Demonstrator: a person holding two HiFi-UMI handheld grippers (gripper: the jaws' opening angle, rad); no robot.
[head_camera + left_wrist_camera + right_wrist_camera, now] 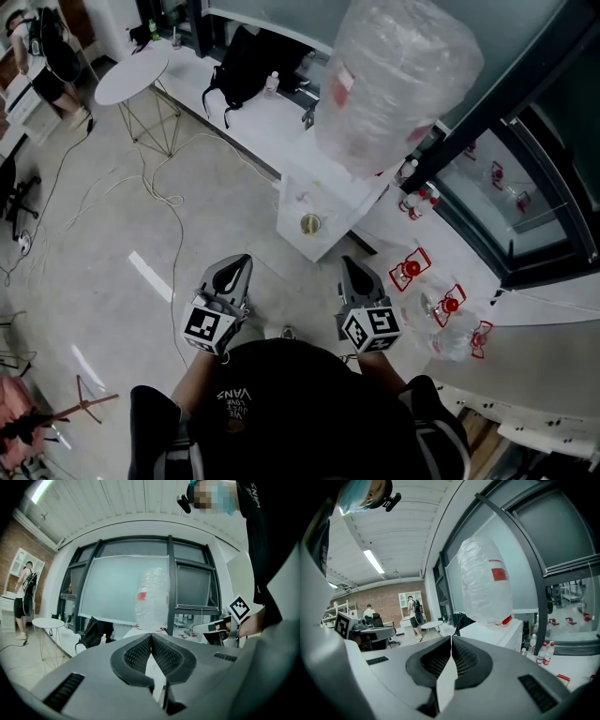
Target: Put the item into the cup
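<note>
A small round cup (310, 223) stands on the ledge of a white water dispenser (323, 192), seen from above. A large water bottle wrapped in clear plastic (394, 80) sits on top of the dispenser. My left gripper (242, 260) and right gripper (349, 262) hang side by side in front of my body, short of the dispenser and apart from the cup. In the left gripper view the left gripper (151, 634) has its jaws pressed together with nothing between them. In the right gripper view the right gripper (451, 637) is shut and empty the same way. No loose item shows.
Red-capped bottles (417, 202) and empty clear jugs (441, 305) lie on the floor at the right by the dark window frame. A black backpack (248, 61) rests on the white bench. A round white table (131, 75) and loose cables (169, 202) are at the left. A person (414, 616) stands far off.
</note>
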